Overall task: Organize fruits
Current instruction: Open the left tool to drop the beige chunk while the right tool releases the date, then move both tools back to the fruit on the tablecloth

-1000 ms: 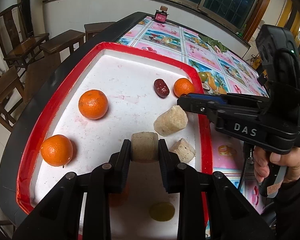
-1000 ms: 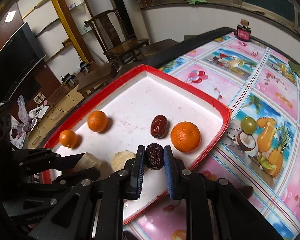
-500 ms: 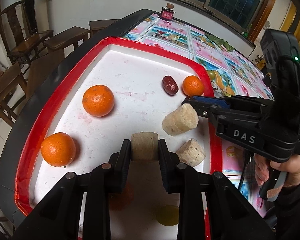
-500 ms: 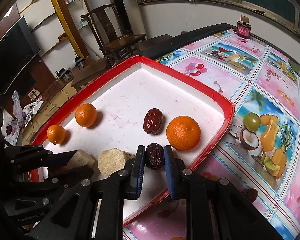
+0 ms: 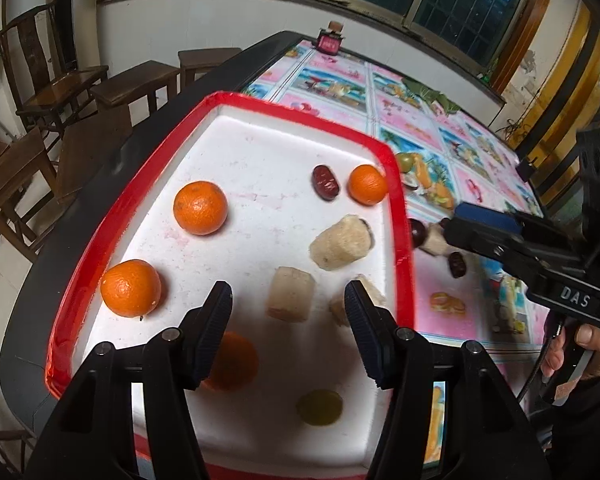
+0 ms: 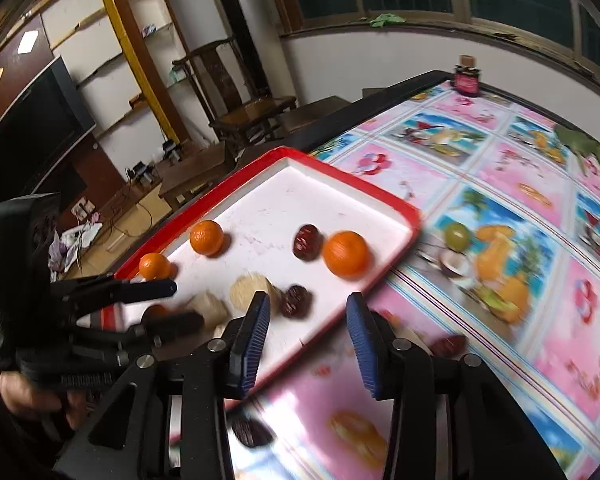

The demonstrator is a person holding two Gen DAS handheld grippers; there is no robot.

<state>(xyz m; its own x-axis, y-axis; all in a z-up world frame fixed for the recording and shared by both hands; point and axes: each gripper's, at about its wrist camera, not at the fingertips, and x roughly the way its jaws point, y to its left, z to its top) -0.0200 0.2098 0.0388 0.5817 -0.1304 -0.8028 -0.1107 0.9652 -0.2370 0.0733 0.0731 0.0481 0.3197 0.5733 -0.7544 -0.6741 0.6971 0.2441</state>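
Observation:
A red-rimmed white tray (image 5: 112, 216) holds several oranges, beige sugarcane pieces and red dates. My left gripper (image 5: 288, 316) is open and empty above a sugarcane piece (image 5: 291, 294) that lies on the tray between its fingers. An orange (image 5: 130, 288) lies to its left, another orange (image 5: 200, 208) beyond. My right gripper (image 6: 308, 336) is open and empty over the tray's near edge (image 6: 384, 272); a dark date (image 6: 296, 301) lies on the tray just ahead of its left finger. Another date (image 6: 307, 237) and an orange (image 6: 346, 254) lie farther in.
More dates lie on the patterned tablecloth (image 6: 540, 208) outside the tray (image 5: 456, 264), and one near the right gripper (image 6: 448, 345). A green grape (image 5: 319, 407) and an orange (image 5: 236, 362) lie at the tray's near end. A small jar (image 6: 467, 78) stands at the far table edge. Wooden chairs stand beyond.
Both grippers have opened. The left has let go of the sugarcane piece onto the tray, the right has let go of the date onto the tray, and the right gripper has pulled back.

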